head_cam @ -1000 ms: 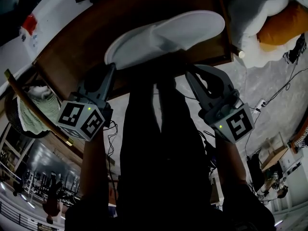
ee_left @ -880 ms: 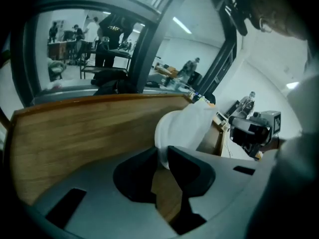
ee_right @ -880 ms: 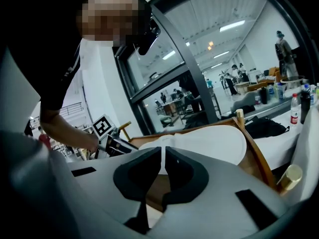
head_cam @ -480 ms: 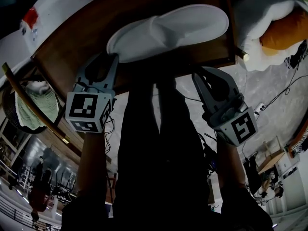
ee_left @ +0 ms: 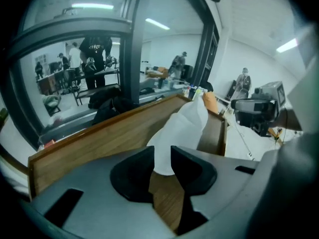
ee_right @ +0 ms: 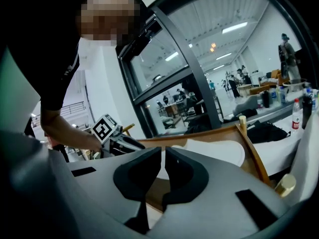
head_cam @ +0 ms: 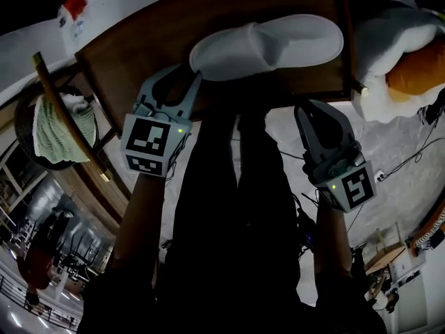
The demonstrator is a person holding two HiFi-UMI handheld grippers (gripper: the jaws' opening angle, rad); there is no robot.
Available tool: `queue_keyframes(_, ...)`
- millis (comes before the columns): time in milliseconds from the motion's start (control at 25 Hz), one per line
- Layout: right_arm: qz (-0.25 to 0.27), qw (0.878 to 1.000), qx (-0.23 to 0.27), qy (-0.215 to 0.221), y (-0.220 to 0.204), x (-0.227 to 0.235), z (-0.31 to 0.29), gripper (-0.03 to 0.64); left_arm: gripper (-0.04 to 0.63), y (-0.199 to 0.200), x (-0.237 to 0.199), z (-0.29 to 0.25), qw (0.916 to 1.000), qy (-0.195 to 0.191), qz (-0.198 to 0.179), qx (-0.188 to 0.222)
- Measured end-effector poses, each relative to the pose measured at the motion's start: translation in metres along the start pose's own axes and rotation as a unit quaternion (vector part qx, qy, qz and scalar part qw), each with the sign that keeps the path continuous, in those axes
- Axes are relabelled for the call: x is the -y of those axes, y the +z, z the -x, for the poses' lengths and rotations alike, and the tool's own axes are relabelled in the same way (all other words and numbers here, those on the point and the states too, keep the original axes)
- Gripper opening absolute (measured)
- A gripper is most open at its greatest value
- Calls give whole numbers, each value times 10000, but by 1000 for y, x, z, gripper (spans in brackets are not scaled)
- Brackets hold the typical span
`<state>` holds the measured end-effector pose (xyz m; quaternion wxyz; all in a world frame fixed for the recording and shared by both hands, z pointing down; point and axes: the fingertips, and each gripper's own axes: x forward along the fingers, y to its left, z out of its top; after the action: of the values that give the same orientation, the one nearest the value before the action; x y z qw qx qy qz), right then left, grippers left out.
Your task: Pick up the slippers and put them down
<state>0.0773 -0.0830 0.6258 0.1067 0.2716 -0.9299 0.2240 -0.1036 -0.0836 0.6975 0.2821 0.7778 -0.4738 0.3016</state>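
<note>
One white slipper (head_cam: 268,44) lies flat across the brown wooden table (head_cam: 139,40). It also shows in the left gripper view (ee_left: 182,126) and the right gripper view (ee_right: 219,151). My left gripper (head_cam: 182,82) sits at the slipper's left end and its jaws are opening. The slipper's near edge shows in the gap (ee_left: 162,156), but the pads do not press on it. My right gripper (head_cam: 309,106) hangs at the table's front edge, below the slipper's right part. Its jaws (ee_right: 163,156) are shut with nothing between them.
A white and orange cushion (head_cam: 407,65) lies right of the table. A wooden chair with a green cloth (head_cam: 59,127) stands at the left. The person's dark legs (head_cam: 236,207) fill the middle below the table. Cables run over the grey floor (head_cam: 410,152).
The left gripper has rolled, so its marker cube now faces up squarely. Its fingers have spread apart at the slipper's end. The right gripper has kept still.
</note>
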Motion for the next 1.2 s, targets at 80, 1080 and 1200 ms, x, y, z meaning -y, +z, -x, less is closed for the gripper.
queue_keyframes(80,202,9997,102,112,26,-15,-2,26,85,20,11,18,9994,-201,43,265)
queue_keyframes(1080,1692,9780,1089,548,272,-179,59,26,11,247,112,300,9205,-2050,-808,3228)
queue_keyframes(1200,1809,9756,1111,566,279,-180,53,26,11,246,113,304,9173,-2145,-855,3242)
